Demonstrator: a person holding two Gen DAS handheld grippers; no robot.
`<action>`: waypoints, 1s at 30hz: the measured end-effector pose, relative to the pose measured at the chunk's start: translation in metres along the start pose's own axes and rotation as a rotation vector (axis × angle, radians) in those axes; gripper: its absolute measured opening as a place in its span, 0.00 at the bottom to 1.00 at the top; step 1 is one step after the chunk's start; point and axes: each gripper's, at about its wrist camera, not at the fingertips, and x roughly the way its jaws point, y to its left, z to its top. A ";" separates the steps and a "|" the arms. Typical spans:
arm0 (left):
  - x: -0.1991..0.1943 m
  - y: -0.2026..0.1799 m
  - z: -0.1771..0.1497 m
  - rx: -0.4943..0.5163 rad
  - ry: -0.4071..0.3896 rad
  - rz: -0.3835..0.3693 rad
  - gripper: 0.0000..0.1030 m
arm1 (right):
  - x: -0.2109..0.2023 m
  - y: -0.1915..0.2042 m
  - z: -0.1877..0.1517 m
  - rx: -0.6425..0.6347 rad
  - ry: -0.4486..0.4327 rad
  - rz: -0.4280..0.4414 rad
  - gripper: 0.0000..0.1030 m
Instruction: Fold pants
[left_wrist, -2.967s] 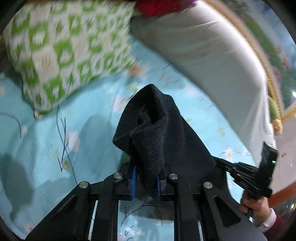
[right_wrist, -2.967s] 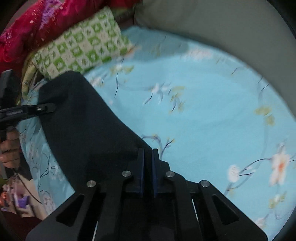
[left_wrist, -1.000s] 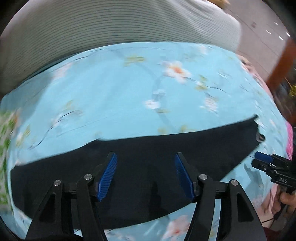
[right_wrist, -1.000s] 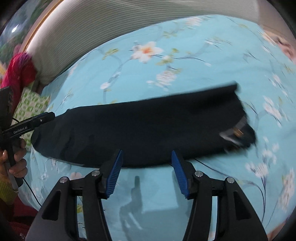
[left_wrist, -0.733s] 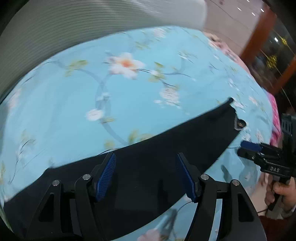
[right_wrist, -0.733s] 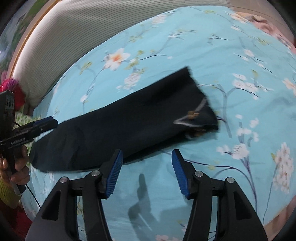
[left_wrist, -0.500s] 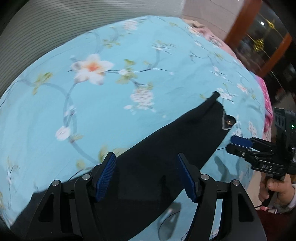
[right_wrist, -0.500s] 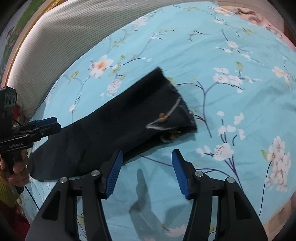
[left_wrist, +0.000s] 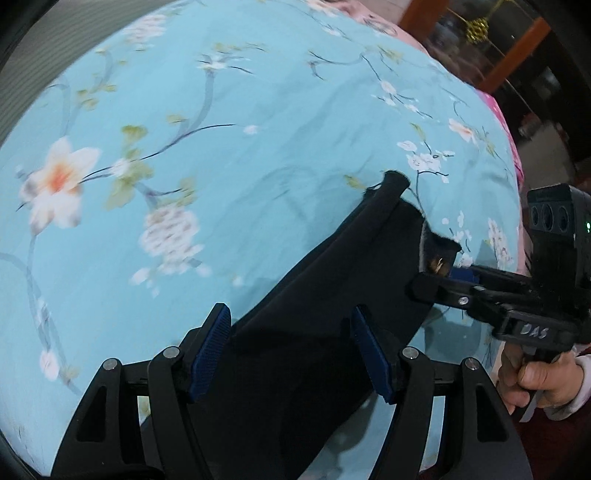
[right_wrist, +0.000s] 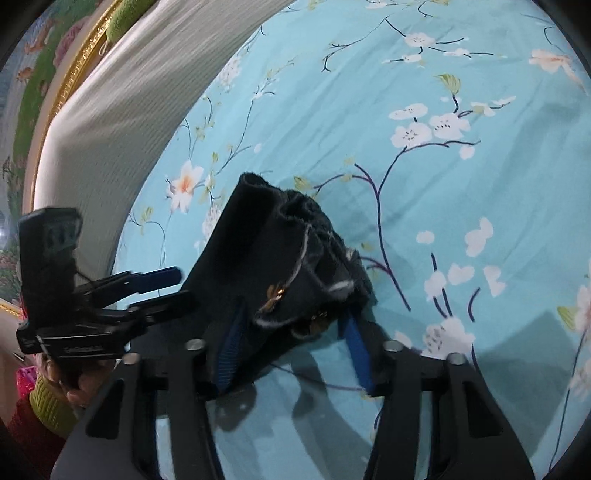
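Both claws, left (left_wrist: 291, 350) and right (right_wrist: 291, 343), gape empty over pants (right_wrist: 280, 258) on bed (right_wrist: 461, 184); a shallow grip may drag the stacked layers askew.

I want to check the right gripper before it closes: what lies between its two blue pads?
In the right wrist view, the open right gripper has the waistband end of the black pants between its pads.

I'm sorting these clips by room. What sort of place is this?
Most likely a bedroom at home. The black pants lie on a bed under a blue floral bedsheet, a grey striped bolster runs along its far edge, and a gold-framed picture hangs behind.
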 end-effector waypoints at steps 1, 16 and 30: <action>0.007 -0.004 0.008 0.013 0.011 -0.012 0.66 | 0.000 -0.002 0.000 0.001 0.001 0.005 0.25; 0.051 -0.036 0.058 0.131 0.068 -0.174 0.16 | -0.016 -0.026 0.005 0.052 -0.013 0.080 0.12; -0.055 -0.005 0.015 0.054 -0.162 -0.202 0.11 | -0.029 0.046 0.019 -0.094 -0.014 0.332 0.12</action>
